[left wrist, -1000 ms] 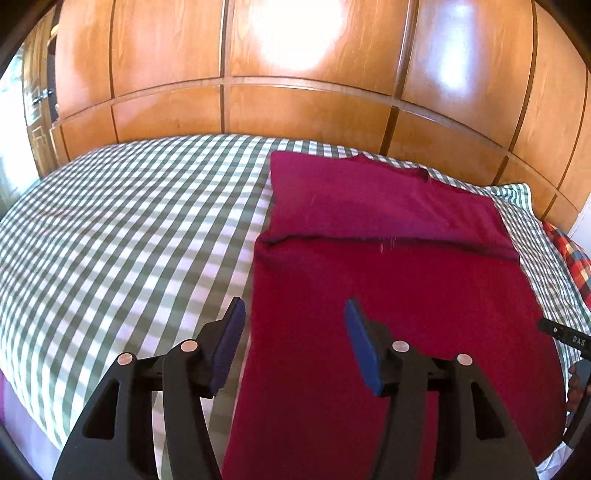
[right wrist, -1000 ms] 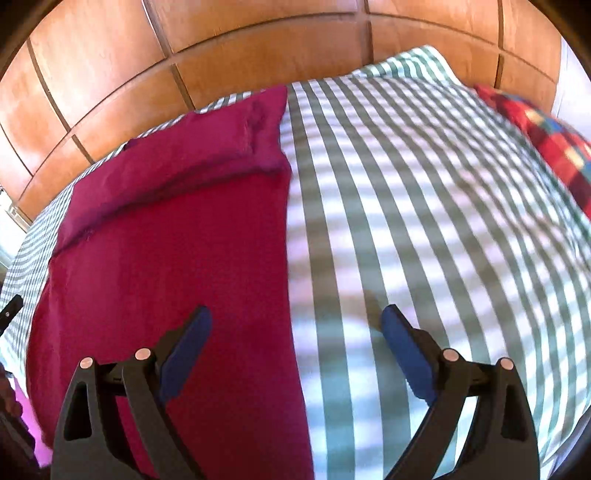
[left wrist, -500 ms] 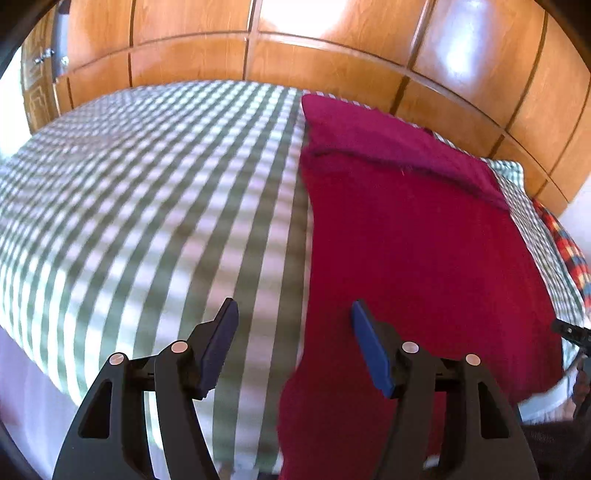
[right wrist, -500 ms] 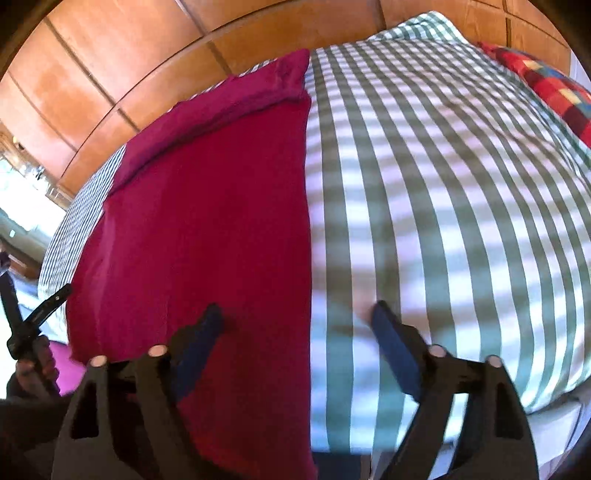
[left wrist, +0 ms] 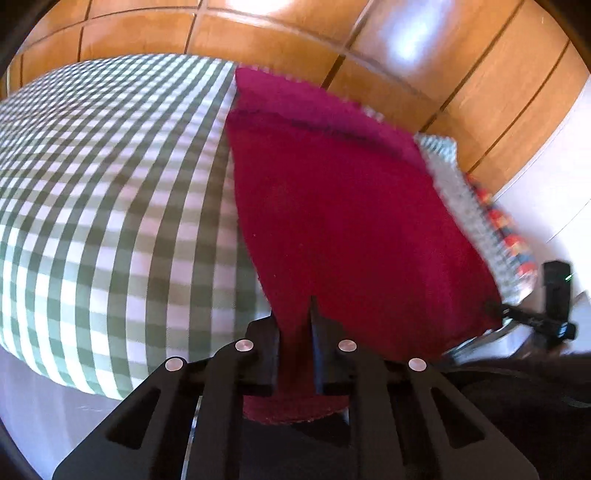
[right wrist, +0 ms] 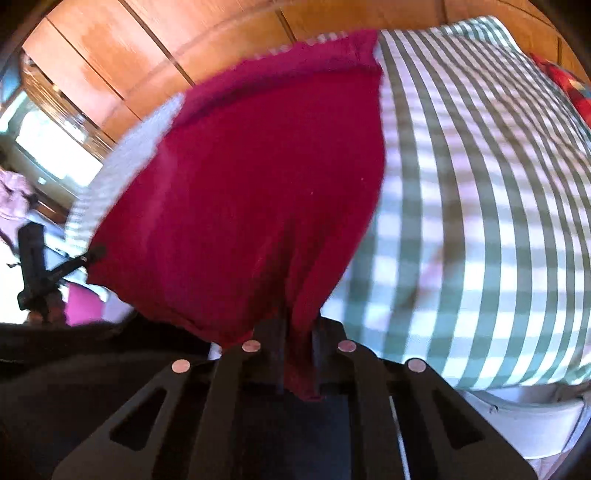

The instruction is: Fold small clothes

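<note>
Where the left wrist view looks down its own fingers, the left gripper (left wrist: pixel 295 332) is closing, its jaws already pinching the near hem of the dark red garment (left wrist: pixel 343 206). The garment lies flat on the green checked bedspread (left wrist: pixel 110 192), far end folded over near the wooden panelling (left wrist: pixel 280 33). The right gripper (left wrist: pixel 517 314) shows small at the garment's other near corner. From the right wrist view, the right gripper (right wrist: pixel 299 350) is clamped on the garment (right wrist: pixel 251 177), cloth bunched between the pads and hanging below them. Bedspread (right wrist: pixel 480 206) fills the right; the left gripper (right wrist: pixel 88 258) pinches the far corner. No containers visible.
</note>
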The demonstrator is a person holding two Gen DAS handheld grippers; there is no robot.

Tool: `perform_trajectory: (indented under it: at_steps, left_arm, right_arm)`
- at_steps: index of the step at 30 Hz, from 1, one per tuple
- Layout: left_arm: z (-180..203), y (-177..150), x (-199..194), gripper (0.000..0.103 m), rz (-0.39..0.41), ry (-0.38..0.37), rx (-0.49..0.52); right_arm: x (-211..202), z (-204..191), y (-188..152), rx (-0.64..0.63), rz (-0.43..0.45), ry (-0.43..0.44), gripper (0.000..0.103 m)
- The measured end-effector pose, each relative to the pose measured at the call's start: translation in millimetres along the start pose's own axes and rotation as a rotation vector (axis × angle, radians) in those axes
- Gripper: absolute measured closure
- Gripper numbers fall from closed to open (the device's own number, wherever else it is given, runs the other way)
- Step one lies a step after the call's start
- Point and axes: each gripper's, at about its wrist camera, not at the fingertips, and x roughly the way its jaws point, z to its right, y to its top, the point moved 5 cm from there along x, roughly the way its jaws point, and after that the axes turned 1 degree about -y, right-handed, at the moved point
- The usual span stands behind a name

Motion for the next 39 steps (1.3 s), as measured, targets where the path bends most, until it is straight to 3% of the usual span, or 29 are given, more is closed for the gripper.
perform_trajectory:
  at_steps: [7,14,15,16,17,18,19,20,21,22,26,29,32,34,35,36,37,39]
  left_arm:
    - [16.7,64.8,-25.3,0.092,0.146,-0.139,-0.029]
    - [15.7,154.9,1.0,0.091,0.200,-0.115,-0.047]
    - [13.8,167.9,8.8,0.088,0.199,-0.107,-0.054]
    - [11.5,179.2,16.8,0.076,0.195,-0.097,-0.063]
    - [6.7,190.2,22.6,0.066,0.194,-0.086,-0.089]
    - [1.5,197.6,25.7,0.044,0.199,-0.086,-0.118]
    - [-5.0,202.7,25.1,0.031,0.219,-0.084,-0.152]
    - [-14.7,207.1,22.1,0.030,0.257,-0.068,-0.185]
    - [-22.9,208.8,20.7,0.030,0.272,-0.058,-0.196]
    - [-29.6,206.9,20.5,0.030,0.269,-0.049,-0.197]
    - [-55.8,178.2,34.2,0.030,0.214,0.028,-0.138]
    - [-55.9,159.1,52.6,0.030,0.163,0.043,-0.063]
    - [-43.4,155.6,68.7,0.030,0.145,0.032,0.009]
    - [-38.9,159.8,74.4,0.032,0.148,0.022,0.020]
    - [-36.8,162.6,79.8,0.038,0.137,0.006,0.024]
    - [-35.9,164.3,86.6,0.066,0.113,-0.014,0.022]
    - [-34.5,163.5,93.2,0.081,0.070,-0.042,0.019]
    - [-31.5,159.4,93.1,0.095,0.054,-0.039,0.060]
  right_arm:
    - [-29.6,0.3,64.0,0.062,0.163,0.078,0.094]
    - [2.9,30.1,147.9,0.115,0.209,0.018,0.093]
    - [8.0,34.4,157.0,0.126,0.205,0.014,0.088]
    - [14.9,39.3,168.5,0.146,0.205,0.022,0.072]
    - [14.8,45.2,174.7,0.160,0.214,0.025,0.063]
    - [15.1,49.4,179.7,0.177,0.229,0.025,0.054]
    - [12.6,52.7,182.3,0.192,0.242,0.036,0.049]
    - [10.0,55.0,182.0,0.198,0.251,0.050,0.045]
    - [6.6,58.0,180.1,0.200,0.263,0.047,0.031]
    - [3.0,60.8,175.0,0.198,0.274,0.037,0.025]
    - [6.1,75.1,132.4,0.203,0.223,-0.008,0.025]
    - [30.0,82.3,109.6,0.222,0.153,-0.045,0.028]
    - [48.2,79.5,103.6,0.224,0.141,-0.060,0.048]
    - [53.4,75.4,104.9,0.230,0.147,-0.059,0.067]
    - [56.7,75.6,108.7,0.238,0.154,-0.073,0.068]
    - [60.9,77.6,111.9,0.239,0.157,-0.083,0.076]
    - [61.7,77.8,114.8,0.239,0.158,-0.095,0.082]
    - [57.8,78.4,117.5,0.229,0.157,-0.103,0.087]
